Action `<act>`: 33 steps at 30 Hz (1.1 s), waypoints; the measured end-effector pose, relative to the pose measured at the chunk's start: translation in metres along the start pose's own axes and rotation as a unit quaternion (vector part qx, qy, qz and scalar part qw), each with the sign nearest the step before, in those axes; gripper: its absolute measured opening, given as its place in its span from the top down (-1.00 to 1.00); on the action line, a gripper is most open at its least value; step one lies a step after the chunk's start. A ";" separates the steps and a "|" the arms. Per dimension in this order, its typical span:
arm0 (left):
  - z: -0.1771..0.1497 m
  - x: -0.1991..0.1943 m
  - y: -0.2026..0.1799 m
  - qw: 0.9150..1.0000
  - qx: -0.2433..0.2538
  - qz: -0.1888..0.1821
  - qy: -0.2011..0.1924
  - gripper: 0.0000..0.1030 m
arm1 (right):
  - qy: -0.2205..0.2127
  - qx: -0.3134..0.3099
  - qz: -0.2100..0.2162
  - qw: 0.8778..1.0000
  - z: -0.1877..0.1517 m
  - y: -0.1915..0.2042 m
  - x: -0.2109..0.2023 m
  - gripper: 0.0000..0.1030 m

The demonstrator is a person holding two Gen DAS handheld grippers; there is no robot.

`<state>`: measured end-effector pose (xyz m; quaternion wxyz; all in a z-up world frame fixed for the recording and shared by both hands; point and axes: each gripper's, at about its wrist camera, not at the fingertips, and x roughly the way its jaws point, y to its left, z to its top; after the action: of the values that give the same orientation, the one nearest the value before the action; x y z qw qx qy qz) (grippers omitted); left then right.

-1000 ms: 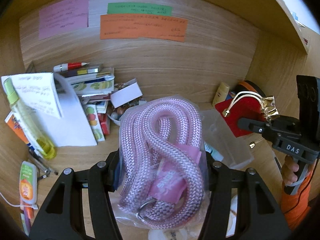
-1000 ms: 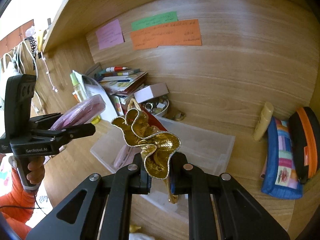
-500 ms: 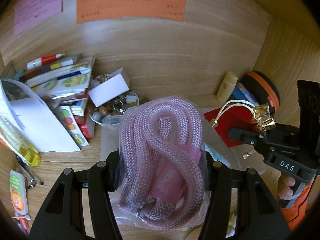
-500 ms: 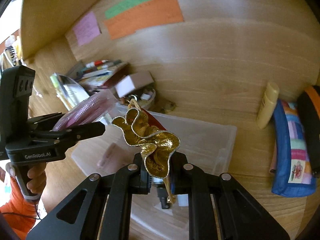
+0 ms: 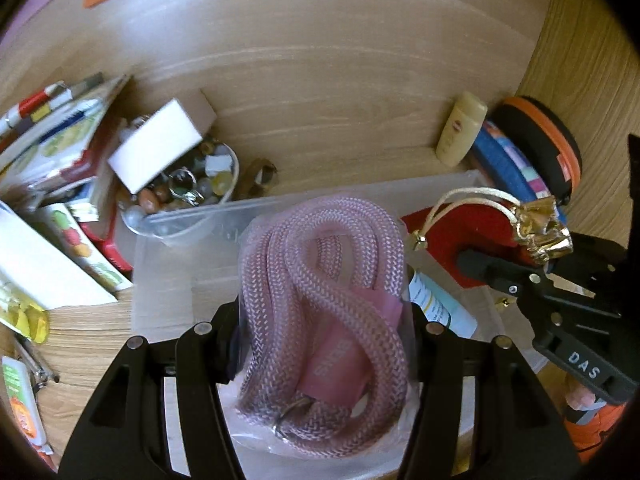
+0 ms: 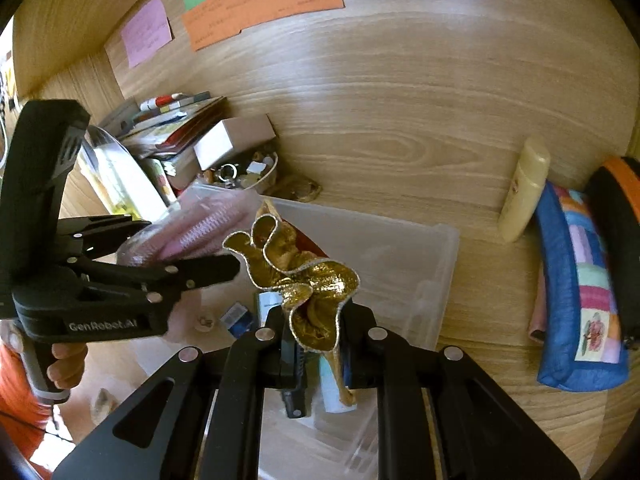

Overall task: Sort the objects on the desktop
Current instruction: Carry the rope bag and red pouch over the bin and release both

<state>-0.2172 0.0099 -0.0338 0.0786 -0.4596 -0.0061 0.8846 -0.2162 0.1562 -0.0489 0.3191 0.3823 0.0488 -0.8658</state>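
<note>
Plainly, the risk lies in two loads converging over one clear plastic bin [image 6: 436,248]. The left gripper [image 5: 324,320] has its fingers clamped on a bagged pink rope [image 5: 320,280], a coiled cord in a slippery transparent sleeve. The right gripper [image 6: 316,332] has its fingers pinched shut on the gold-trimmed neck of a red drawstring pouch [image 5: 480,228], whose red body and cream cords hang free over the bin. Both hover just above the bin, close beside each other.

What could go wrong, as I judge it: the rope's sleeve is slick and bulges past the pads, so it may slide out early and land on the rim or on the surface. The pouch's loose cords [image 5: 460,200] could snag on the left gripper or the rope if both release together. The two tools might also knock each other, being so near.

As for containers: the bin already holds a small tube or carton with a blue-and-white label [image 5: 440,308] and a few small items that are too blurred to name. Behind its far left corner stands a small bowl [image 5: 236,164] full of beads, stones and rings, with a white box [image 5: 160,152] leaning across it. A cream bottle [image 6: 524,196], a patchwork pencil case [image 6: 580,296] and an orange-edged black case [image 6: 616,208] lie to the right of the bin.
</note>
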 end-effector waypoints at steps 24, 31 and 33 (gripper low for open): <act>-0.001 0.014 -0.007 0.999 0.013 -0.006 0.031 -0.23 | 0.011 -0.033 -0.038 0.999 -0.003 0.011 0.005 0.22; 0.002 -0.001 -0.004 1.000 0.007 -0.003 0.011 -0.35 | -0.004 -0.035 -0.042 0.998 -0.001 0.013 -0.002 -0.08; 0.004 -0.008 -0.002 1.000 0.008 0.003 0.003 -0.44 | -0.010 -0.035 -0.042 0.998 0.000 0.013 -0.005 -0.16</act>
<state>-0.2153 0.0114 -0.0249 0.0797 -0.4613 0.0029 0.8837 -0.2058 0.1483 -0.0436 0.2960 0.3602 0.0916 -0.8799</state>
